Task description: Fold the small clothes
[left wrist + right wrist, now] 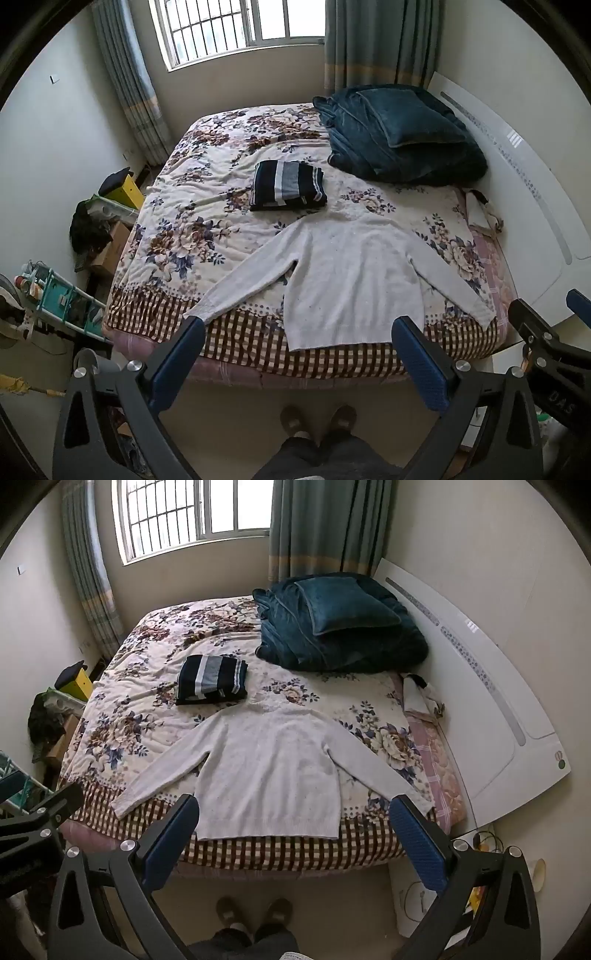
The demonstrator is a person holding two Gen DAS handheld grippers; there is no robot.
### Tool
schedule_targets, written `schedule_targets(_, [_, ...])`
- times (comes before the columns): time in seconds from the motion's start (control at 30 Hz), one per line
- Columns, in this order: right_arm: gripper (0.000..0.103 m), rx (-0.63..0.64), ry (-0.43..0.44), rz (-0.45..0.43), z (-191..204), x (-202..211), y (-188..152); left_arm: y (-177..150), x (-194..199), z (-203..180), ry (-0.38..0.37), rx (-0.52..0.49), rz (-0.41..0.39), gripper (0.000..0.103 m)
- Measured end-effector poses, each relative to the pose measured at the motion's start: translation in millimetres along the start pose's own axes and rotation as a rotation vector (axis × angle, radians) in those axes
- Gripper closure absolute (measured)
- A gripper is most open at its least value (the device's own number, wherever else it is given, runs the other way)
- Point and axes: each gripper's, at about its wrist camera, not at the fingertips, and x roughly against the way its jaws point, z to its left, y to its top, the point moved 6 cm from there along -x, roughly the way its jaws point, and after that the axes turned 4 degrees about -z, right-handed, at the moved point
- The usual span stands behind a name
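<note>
A white long-sleeved sweater [347,273] lies flat on the floral bed, hem toward the near edge, both sleeves spread out; it also shows in the right wrist view [273,768]. A folded dark striped garment [288,182] sits behind it, also seen in the right wrist view [211,680]. My left gripper [299,328] is open and empty, held above the floor in front of the bed's near edge. My right gripper [295,806] is open and empty at the same distance. Neither touches the sweater.
A teal blanket and pillow pile [402,133] lies at the bed's far right by the white headboard [480,686]. Boxes, a yellow item and a rack [74,295] crowd the floor at left. The person's feet [255,912] stand before the bed.
</note>
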Motion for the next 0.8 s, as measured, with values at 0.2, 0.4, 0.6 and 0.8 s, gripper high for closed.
schedule_targets(0.2, [0.000, -0.002, 0.005, 0.007, -0.2, 0.3, 0.3, 0.8, -3.1, 0.1, 0.003, -0.001, 0.003, 0.000])
schedule_targets(0.4, [0.000, -0.001, 0.008, 0.003, 0.1, 4.8, 8.1, 4.3, 2.6, -0.2, 0.009, -0.009, -0.009, 0.000])
schedule_targets(0.6, [0.000, 0.004, 0.003, -0.001, -2.9, 8.0, 9.1, 4.8, 5.5, 1.4, 0.009, -0.005, -0.015, 0.000])
schedule_targets(0.8, [0.000, 0.006, 0.005, -0.003, -3.4, 8.3, 10.2, 13.5, 7.7, 0.7, -0.002, -0.003, -0.015, 0.000])
